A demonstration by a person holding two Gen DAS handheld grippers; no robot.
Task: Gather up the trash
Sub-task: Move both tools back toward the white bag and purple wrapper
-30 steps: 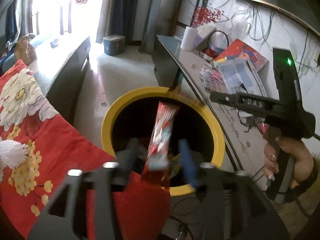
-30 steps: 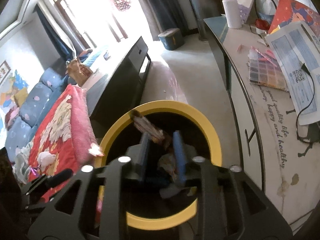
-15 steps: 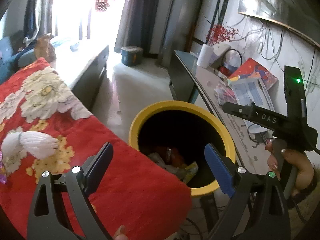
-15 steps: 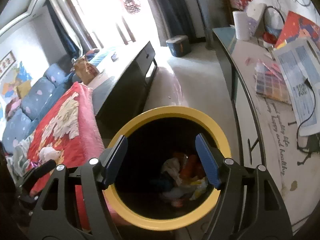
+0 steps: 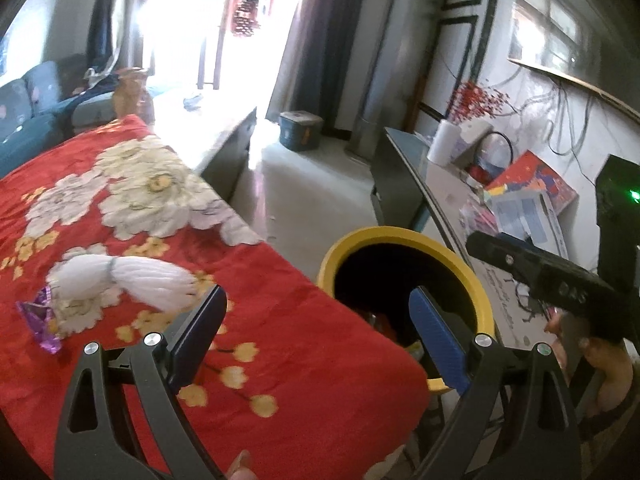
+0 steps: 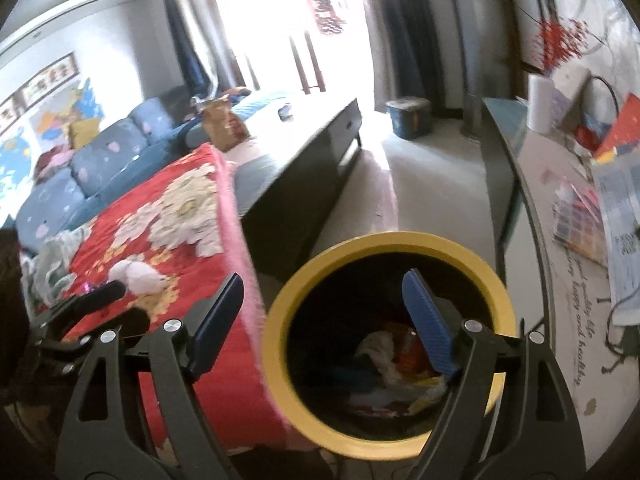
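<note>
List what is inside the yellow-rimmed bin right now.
The yellow-rimmed bin holds a heap of crumpled trash: white, red, yellow and blue pieces. Anything under that heap is hidden, as is the part behind the near rim.

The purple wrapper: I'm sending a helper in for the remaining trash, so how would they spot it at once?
Find the red floral blanket beside the yellow-rimmed bin. On it lies a white yarn tassel. The purple wrapper sits just beyond the tassel's end farthest from the bin, the only shiny, crinkled violet thing on the cloth.

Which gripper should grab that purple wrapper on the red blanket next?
Probably left: the left gripper is open, empty and over the red blanket, with the purple wrapper nearby. The right gripper faces the yellow bin.
</note>
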